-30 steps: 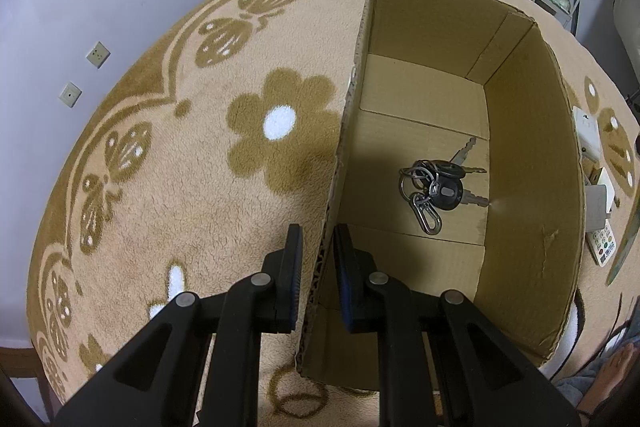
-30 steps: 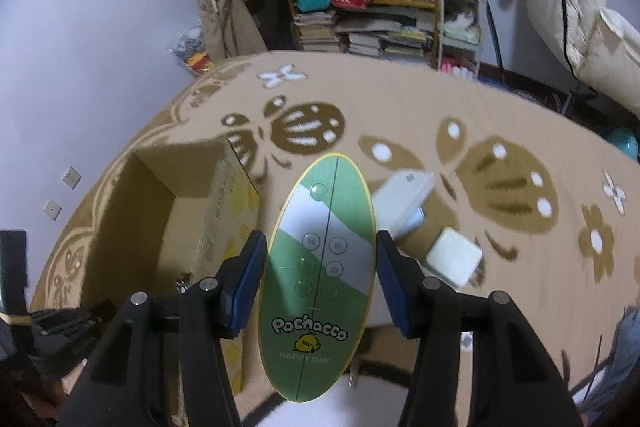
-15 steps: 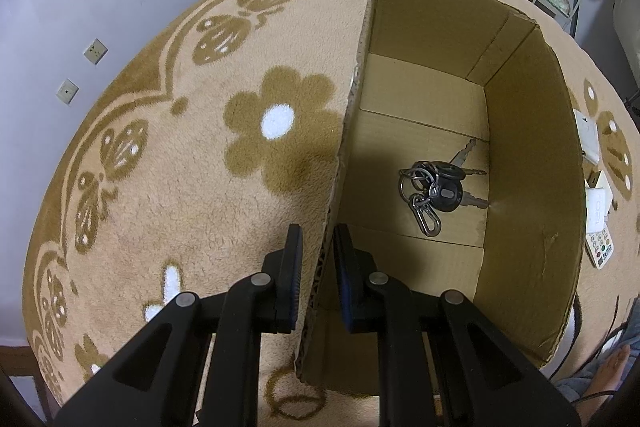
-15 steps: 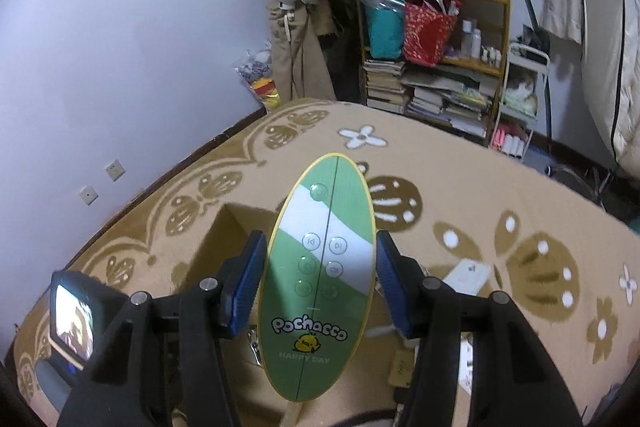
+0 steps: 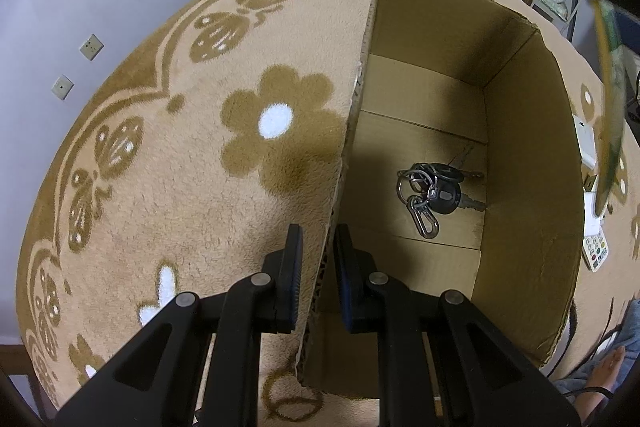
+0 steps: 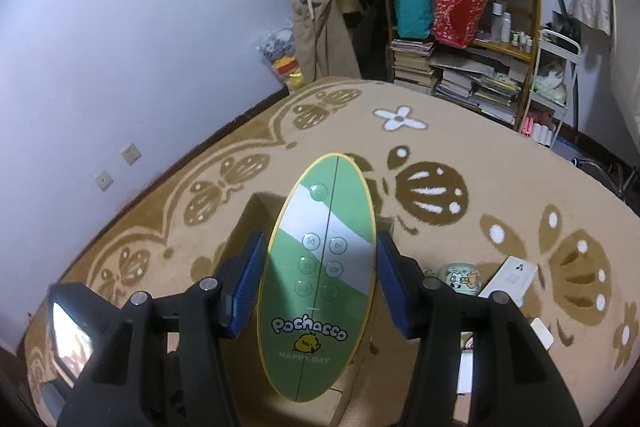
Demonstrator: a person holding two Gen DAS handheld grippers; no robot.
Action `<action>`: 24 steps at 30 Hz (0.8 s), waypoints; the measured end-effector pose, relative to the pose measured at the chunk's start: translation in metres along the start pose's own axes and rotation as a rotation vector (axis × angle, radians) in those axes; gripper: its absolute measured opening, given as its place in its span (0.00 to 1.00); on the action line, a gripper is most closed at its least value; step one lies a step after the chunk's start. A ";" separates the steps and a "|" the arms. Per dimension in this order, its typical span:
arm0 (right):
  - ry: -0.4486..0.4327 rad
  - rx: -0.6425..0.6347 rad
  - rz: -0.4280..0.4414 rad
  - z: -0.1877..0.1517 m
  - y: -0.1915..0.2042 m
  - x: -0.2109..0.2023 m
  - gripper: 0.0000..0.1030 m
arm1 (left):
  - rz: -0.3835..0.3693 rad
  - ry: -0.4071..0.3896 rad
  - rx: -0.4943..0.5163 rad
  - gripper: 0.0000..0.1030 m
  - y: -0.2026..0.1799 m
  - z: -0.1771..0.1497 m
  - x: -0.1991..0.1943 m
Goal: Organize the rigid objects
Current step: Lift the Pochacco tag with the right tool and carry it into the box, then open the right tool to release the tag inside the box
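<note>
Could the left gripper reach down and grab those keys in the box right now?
Probably not as things stand. The left gripper is clamped on the cardboard box wall, so it would have to let go first. Otherwise the keys lie uncovered on the box floor, open from above.

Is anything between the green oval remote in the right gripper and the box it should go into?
Nothing visible. The box is open-topped, holding only keys; the left gripper straddles its near wall. The remote sits in the right gripper.
</note>
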State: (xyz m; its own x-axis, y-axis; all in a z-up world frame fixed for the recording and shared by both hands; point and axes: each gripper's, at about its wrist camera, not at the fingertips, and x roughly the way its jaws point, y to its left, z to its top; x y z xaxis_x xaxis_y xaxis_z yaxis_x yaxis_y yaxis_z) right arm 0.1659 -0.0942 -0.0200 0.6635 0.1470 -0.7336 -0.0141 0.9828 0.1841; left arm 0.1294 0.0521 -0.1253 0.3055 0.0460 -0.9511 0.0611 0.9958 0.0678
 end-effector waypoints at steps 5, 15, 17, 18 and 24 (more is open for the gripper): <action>0.037 -0.032 -0.001 -0.011 0.004 0.017 0.57 | -0.001 0.000 -0.001 0.15 0.000 0.000 0.000; 0.095 -0.085 -0.024 -0.028 0.008 0.041 0.57 | -0.002 0.001 0.000 0.15 0.000 0.001 0.002; 0.097 -0.077 -0.020 -0.029 0.007 0.043 0.57 | -0.003 0.001 -0.001 0.16 0.000 0.001 0.002; 0.096 -0.071 -0.019 -0.030 0.005 0.043 0.57 | -0.003 0.001 -0.002 0.16 0.000 0.001 0.002; 0.085 -0.065 -0.016 -0.029 0.005 0.038 0.57 | -0.001 0.000 -0.003 0.16 0.001 0.001 0.003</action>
State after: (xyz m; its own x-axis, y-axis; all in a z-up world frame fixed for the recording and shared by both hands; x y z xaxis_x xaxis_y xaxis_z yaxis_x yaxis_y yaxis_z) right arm 0.1688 -0.0809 -0.0659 0.5983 0.1376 -0.7894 -0.0542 0.9898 0.1315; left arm 0.1317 0.0527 -0.1277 0.3055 0.0447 -0.9511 0.0583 0.9961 0.0655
